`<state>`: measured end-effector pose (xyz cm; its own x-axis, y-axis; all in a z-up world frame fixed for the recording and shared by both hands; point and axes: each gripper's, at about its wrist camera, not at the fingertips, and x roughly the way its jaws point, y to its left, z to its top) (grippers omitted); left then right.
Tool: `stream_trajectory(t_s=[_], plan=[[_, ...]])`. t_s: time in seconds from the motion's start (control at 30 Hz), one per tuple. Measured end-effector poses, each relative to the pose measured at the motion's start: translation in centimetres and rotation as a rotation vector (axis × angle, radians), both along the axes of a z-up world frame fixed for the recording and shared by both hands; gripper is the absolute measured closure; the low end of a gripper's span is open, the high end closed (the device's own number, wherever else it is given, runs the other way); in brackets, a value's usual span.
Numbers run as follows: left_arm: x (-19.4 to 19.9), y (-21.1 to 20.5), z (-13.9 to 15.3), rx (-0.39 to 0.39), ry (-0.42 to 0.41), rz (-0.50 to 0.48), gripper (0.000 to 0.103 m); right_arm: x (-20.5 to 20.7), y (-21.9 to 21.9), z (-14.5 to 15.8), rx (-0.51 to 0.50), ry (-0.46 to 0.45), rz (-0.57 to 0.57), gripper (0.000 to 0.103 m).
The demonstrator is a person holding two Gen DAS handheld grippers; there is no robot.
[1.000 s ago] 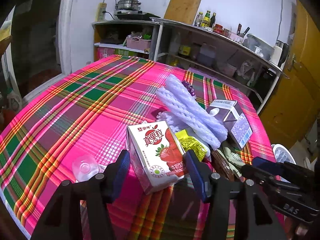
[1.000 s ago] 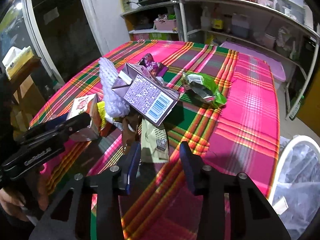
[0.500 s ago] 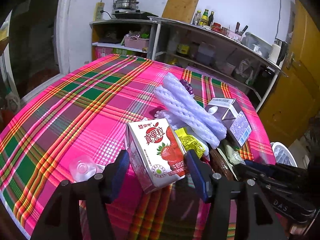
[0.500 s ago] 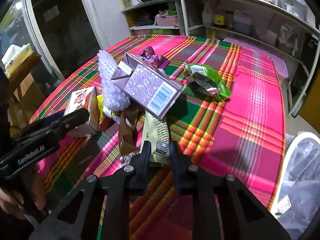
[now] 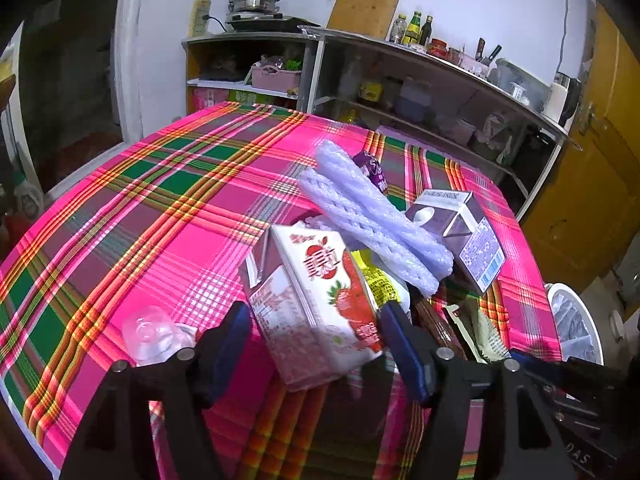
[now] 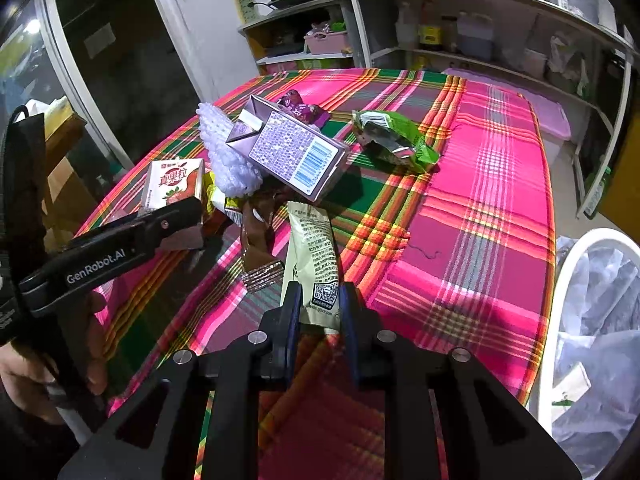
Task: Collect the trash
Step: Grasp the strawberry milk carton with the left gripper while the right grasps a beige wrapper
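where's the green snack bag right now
In the right wrist view the green snack bag lies crumpled on the plaid tablecloth, just right of the purple carton and apart from the main trash pile.

Pink-green plaid tablecloth (image 5: 168,216), lilac foam netting (image 5: 372,224), green wrapper (image 6: 400,140)

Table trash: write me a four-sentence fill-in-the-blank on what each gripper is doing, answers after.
1. The right gripper is shut on the pale ____ wrapper.
2. The left gripper stands ____ around the strawberry milk carton.
3. The purple carton shows a ____ on its side.
4. The white bin is lined with a ____ bag.

Answers: green; open; barcode; plastic
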<state>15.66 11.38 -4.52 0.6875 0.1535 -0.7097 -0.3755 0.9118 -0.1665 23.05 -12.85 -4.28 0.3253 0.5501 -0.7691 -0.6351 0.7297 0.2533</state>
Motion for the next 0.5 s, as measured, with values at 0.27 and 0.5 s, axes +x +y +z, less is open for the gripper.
stream_trajectory(t_s=[0.27,0.5], plan=[[-0.4,0.0,0.1,0.012,-0.016,-0.007,0.041,-0.3,-0.6,0.0,0.004,-0.003,-0.007,0.083],[-1.5,-0.3,1.0,0.026,-0.057,-0.041,0.055,-1.1,-1.4,0.2,-0.002,-0.007,-0.020,0.083]])
